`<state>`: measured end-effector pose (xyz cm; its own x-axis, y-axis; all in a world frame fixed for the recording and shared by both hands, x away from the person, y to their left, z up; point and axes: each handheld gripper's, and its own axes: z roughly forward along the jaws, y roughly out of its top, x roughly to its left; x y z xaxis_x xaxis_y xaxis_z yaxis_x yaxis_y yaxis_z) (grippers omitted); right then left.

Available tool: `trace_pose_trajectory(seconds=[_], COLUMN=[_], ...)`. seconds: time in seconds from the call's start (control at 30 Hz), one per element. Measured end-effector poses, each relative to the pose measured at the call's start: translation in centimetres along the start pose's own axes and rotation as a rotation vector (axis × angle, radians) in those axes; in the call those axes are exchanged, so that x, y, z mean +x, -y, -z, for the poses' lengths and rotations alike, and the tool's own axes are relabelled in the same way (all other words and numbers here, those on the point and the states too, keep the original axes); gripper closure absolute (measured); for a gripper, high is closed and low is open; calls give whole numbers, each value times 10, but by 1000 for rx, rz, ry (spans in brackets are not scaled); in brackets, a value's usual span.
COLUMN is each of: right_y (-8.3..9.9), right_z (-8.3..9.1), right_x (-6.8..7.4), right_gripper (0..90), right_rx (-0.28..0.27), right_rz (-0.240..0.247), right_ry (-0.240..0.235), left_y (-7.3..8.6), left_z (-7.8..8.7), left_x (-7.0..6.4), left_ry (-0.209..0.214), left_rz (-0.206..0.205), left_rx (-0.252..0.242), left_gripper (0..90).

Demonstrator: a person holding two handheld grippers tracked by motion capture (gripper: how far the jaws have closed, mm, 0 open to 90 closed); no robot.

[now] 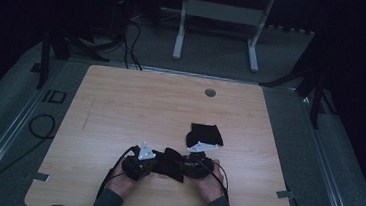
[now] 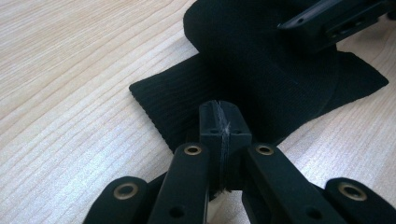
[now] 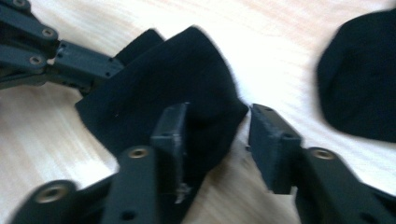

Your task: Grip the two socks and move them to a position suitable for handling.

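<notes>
Your left gripper (image 2: 223, 122) was clenched on the black cloth (image 2: 261, 70); your right gripper (image 3: 215, 122) stood released, seemingly straddling its edge.

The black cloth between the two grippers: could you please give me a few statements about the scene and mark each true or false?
1. The left gripper has its jaws pressed together at the edge of the black cloth. True.
2. The right gripper is clamped shut. False: its jaws stand apart, with a corner of the cloth between them.
3. A second dark cloth lies on the table beyond the grippers. True.
4. The table is bare metal. False: it has a light wood-grain top.
5. The black cloth hangs off the table's edge. False: it lies on the tabletop between the two grippers.
</notes>
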<state>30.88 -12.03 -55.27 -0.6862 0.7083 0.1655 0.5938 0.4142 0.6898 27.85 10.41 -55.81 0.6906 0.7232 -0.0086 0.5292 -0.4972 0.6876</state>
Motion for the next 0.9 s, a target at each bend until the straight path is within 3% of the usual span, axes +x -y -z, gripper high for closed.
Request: trace_pose_trajectory(seconds=[0.13, 0.2, 0.6, 0.9], right_y=[0, -1, 1, 6], right_z=[1, 5, 39, 51], right_x=[4, 5, -11, -23], right_gripper=[835, 867, 876, 876], right_rx=[-7, -18, -47, -35], right_rz=[38, 50, 20, 15], right_ry=[15, 22, 28, 55], left_y=[0, -1, -1, -1], left_z=[0, 0, 0, 0], left_x=[-3, -4, -4, -2], left_ry=[-18, -23, -25, -12], left_rz=[-11, -16, -20, -26], left_rx=[0, 2, 1, 4], left_gripper=[900, 900, 900, 900])
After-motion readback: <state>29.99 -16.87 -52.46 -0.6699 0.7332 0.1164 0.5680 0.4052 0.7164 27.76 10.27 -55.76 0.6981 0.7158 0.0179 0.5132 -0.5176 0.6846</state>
